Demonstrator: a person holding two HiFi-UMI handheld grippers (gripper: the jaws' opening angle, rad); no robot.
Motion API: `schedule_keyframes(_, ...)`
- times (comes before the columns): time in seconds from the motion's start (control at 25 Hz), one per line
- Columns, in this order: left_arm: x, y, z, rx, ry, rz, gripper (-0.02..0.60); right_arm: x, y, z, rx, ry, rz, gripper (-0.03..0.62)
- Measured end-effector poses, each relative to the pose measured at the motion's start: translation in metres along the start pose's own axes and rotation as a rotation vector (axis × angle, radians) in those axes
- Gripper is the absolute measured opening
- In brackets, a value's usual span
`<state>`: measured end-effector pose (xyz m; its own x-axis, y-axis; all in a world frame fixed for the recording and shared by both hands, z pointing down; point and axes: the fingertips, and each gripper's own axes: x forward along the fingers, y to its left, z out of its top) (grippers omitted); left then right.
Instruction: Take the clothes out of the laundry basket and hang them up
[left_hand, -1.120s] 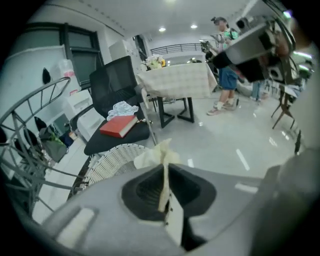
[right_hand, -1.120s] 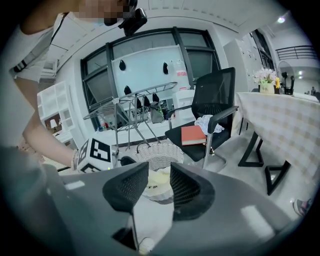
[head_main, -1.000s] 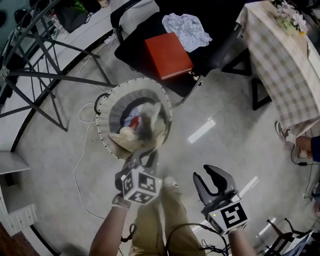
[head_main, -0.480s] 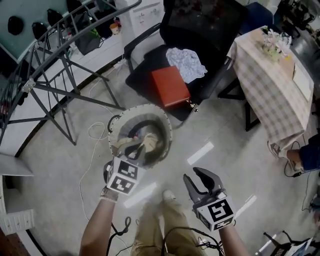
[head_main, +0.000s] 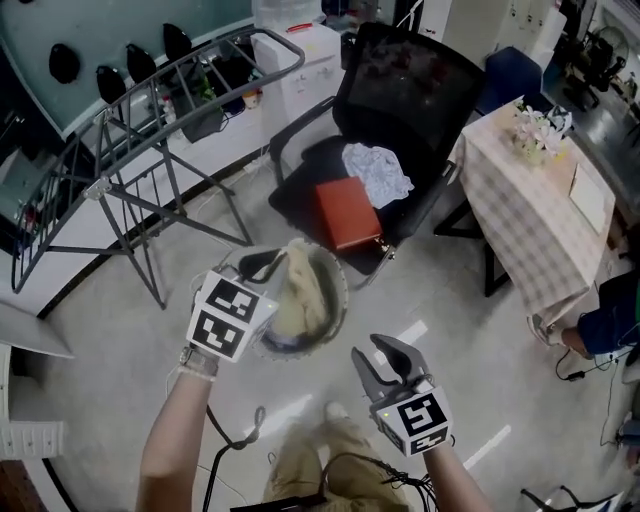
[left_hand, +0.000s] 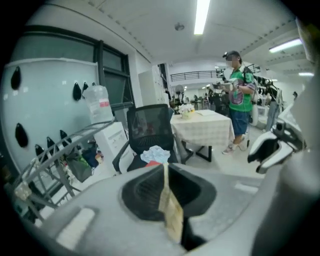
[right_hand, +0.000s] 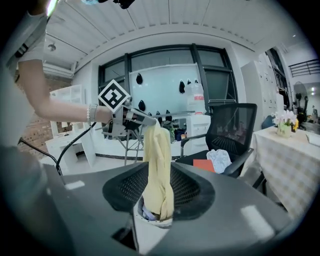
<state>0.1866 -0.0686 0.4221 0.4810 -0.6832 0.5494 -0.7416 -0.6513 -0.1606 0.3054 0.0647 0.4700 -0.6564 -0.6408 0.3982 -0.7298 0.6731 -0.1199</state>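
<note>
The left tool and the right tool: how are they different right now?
The left tool is shut, pinching a yellow garment; the right tool is open with nothing in it. The left tool has the garment hanging from it down into the laundry basket; the right tool is off to the side of the basket, touching nothing. Both have two jaws, and the person holds one in each hand.

Left hand-held gripper (head_main: 270, 263) is out ahead on a stretched bare forearm (head_main: 172, 440), with its jaws pinched tight on a yellow garment (head_main: 300, 290) that dangles off the tip. Right hand-held gripper (head_main: 383, 362) sits lower and closer to the body, tipped a bit downward, jaws apart and gripping nothing.
</note>
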Motion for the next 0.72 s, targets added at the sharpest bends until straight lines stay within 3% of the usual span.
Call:
schedule_keyframes(0.28,-0.06,0.004,0.086,0.154,-0.088,0.009,0.018,0.004,0.004,0.098,-0.159,-0.134,0.069,0.139)
schedule_keyframes(0.52,-0.111,-0.002,0.128,0.249,-0.139,0.004,0.018,0.012,0.02,0.189,-0.337,-0.222,0.182,0.166)
schedule_keyframes(0.72,-0.145,-0.004,0.15,0.298,-0.175,0.025,0.018,0.022,0.054,0.239,-0.527,-0.238,0.291,0.193)
